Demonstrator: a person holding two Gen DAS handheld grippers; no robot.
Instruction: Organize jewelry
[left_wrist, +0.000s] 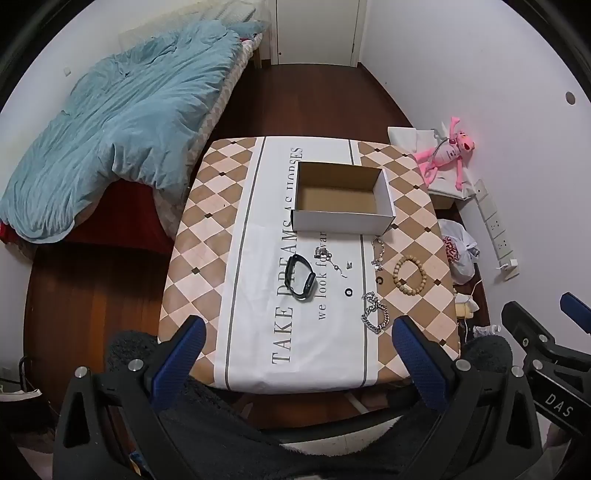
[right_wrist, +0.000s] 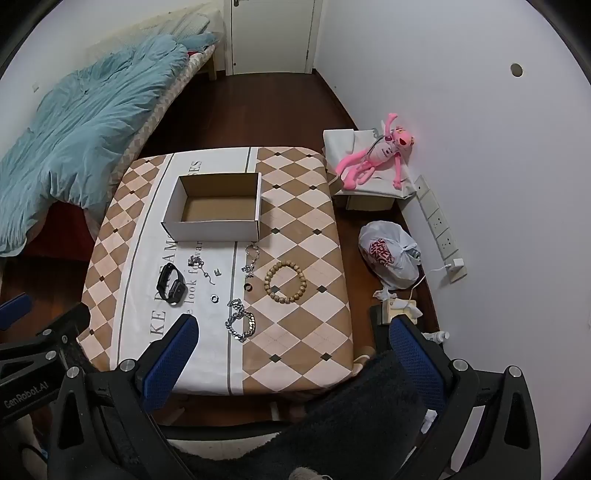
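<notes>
On table (left_wrist: 207, 236): open box (left_wrist: 341, 199), watch (left_wrist: 301, 278), bead bracelet (left_wrist: 409, 275); left tongs (left_wrist: 299, 349), right tongs (right_wrist: 291, 349) apart, empty.

White walls (right_wrist: 461, 110) close in a small room with a dark wood floor (left_wrist: 314, 99). A bed (left_wrist: 229, 85) under a rumpled blue duvet (left_wrist: 122, 129) lines the left wall, and 1 white door (right_wrist: 271, 33) stands shut at the far end.

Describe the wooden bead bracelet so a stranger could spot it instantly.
Find the table with the diamond-patterned cloth and the open cardboard box on it. Nearer than the box's right corner, on the brown diamonds, lies the bead bracelet. It alone is a ring of round tan beads; its neighbours are silvery chains.
</notes>
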